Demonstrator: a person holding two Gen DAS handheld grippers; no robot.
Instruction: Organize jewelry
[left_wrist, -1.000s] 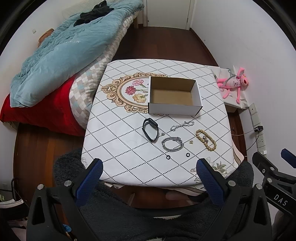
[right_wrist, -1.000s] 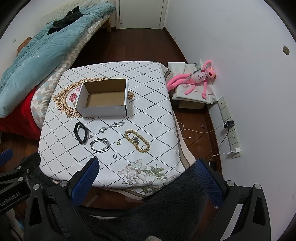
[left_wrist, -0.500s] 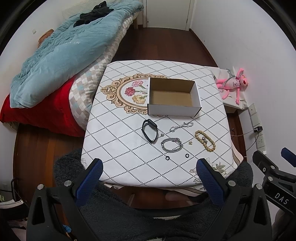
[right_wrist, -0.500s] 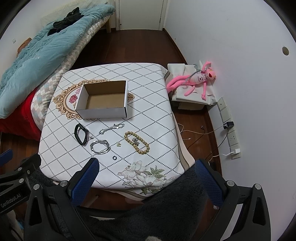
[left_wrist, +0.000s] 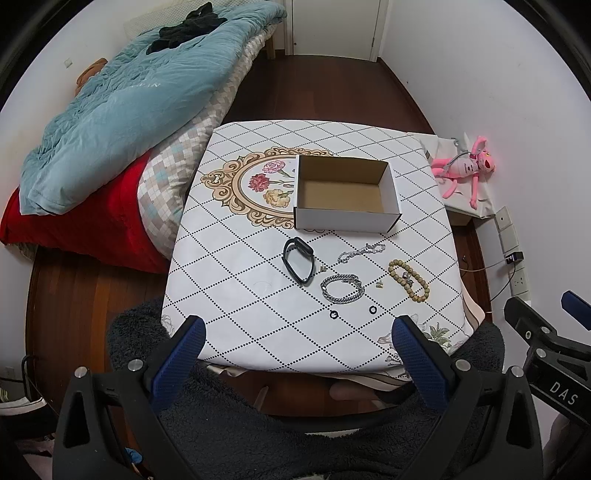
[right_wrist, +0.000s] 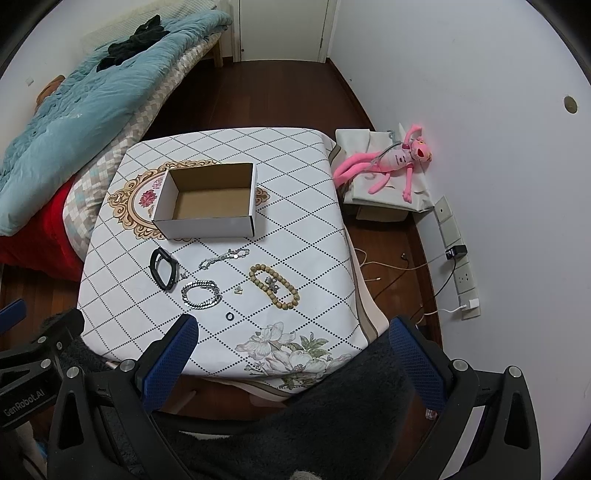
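Observation:
An empty open cardboard box (left_wrist: 347, 195) (right_wrist: 210, 201) stands mid-table. In front of it lie a black band (left_wrist: 298, 260) (right_wrist: 163, 267), a thin silver chain (left_wrist: 361, 252) (right_wrist: 224, 257), a thick silver chain bracelet (left_wrist: 341, 288) (right_wrist: 201, 294), a wooden bead bracelet (left_wrist: 408, 280) (right_wrist: 273, 285), small gold earrings (left_wrist: 379, 284) (right_wrist: 238, 291) and black rings (left_wrist: 372, 309) (right_wrist: 229, 316). My left gripper (left_wrist: 295, 343) and right gripper (right_wrist: 291, 343) are open and empty, held above the table's near edge.
The table (left_wrist: 240, 295) has a diamond-pattern cloth. A bed with a blue quilt (left_wrist: 122, 99) stands to the left. A pink plush toy (right_wrist: 391, 158) lies on a bag at the right wall, with wall sockets and cables (right_wrist: 454, 254) below.
Both views have drifted slightly; the table items sit a little higher in frame. Both grippers stay open and nothing on the table has moved.

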